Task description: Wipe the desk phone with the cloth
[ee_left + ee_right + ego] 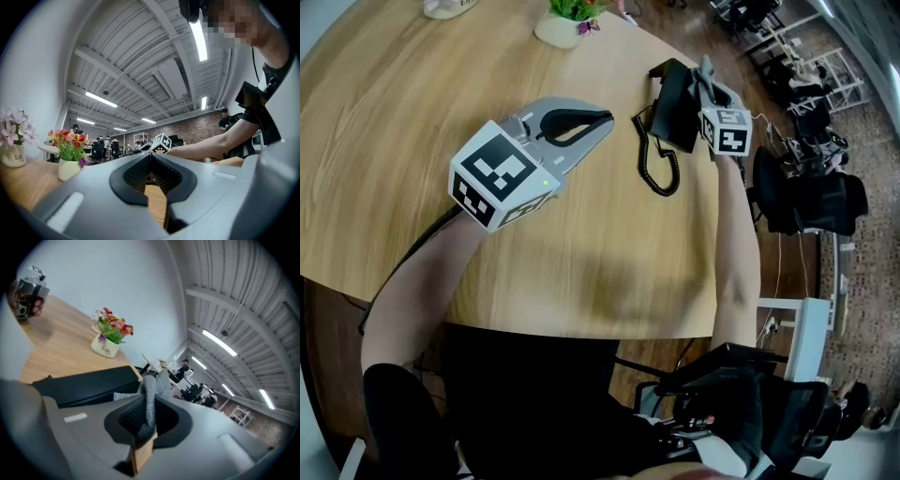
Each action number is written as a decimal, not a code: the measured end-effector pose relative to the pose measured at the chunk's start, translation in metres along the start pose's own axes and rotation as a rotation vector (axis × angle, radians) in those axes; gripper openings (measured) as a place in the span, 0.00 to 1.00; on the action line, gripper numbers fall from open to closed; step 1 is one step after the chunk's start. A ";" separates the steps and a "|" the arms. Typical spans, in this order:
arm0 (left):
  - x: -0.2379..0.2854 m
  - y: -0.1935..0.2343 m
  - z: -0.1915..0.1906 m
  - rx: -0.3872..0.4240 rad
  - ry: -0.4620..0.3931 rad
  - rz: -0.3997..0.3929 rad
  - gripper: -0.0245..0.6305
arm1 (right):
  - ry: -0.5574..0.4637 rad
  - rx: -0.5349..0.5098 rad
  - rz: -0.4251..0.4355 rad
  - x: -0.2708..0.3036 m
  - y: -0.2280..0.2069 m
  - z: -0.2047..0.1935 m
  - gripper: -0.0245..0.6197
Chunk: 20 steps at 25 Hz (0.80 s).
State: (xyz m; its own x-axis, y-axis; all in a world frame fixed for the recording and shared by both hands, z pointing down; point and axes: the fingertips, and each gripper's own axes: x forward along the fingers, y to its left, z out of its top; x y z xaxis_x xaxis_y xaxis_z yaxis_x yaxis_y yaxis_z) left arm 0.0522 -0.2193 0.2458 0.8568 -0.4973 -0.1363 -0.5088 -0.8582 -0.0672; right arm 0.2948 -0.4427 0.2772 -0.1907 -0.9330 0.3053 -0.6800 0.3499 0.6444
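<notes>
The black desk phone point(677, 98) stands at the far right of the round wooden table point(412, 112), its coiled cord point(656, 167) trailing toward me. My right gripper point(706, 75) sits over the phone's right side, shut on a grey cloth point(150, 401) that sticks out between its jaws, just above the phone's black body point(89, 383). My left gripper point(602, 120) hovers over the table to the left of the phone, apart from it. Its jaws are shut with nothing between them, as the left gripper view point(150, 154) shows.
A white pot of flowers point(564, 26) stands at the table's far edge behind the phone, and a second white pot point(11, 154) is further left. Office chairs point(811, 199) and desks lie beyond the table's right edge. The near edge curves close to my body.
</notes>
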 end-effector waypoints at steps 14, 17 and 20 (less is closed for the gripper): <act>0.001 0.000 -0.004 -0.005 0.005 0.000 0.06 | 0.036 0.001 -0.079 0.004 -0.008 -0.006 0.07; 0.001 0.001 -0.004 -0.005 0.005 -0.002 0.06 | -0.018 -0.080 0.000 -0.004 0.021 0.004 0.07; 0.001 0.002 -0.003 0.000 0.004 -0.002 0.06 | 0.021 -0.018 -0.059 -0.011 0.008 -0.012 0.07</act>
State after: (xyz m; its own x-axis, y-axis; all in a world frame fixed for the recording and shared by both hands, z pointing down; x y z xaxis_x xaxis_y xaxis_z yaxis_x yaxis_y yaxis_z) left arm 0.0523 -0.2225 0.2488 0.8581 -0.4962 -0.1324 -0.5072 -0.8591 -0.0678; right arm 0.3006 -0.4287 0.2874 -0.1358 -0.9500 0.2812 -0.6767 0.2963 0.6740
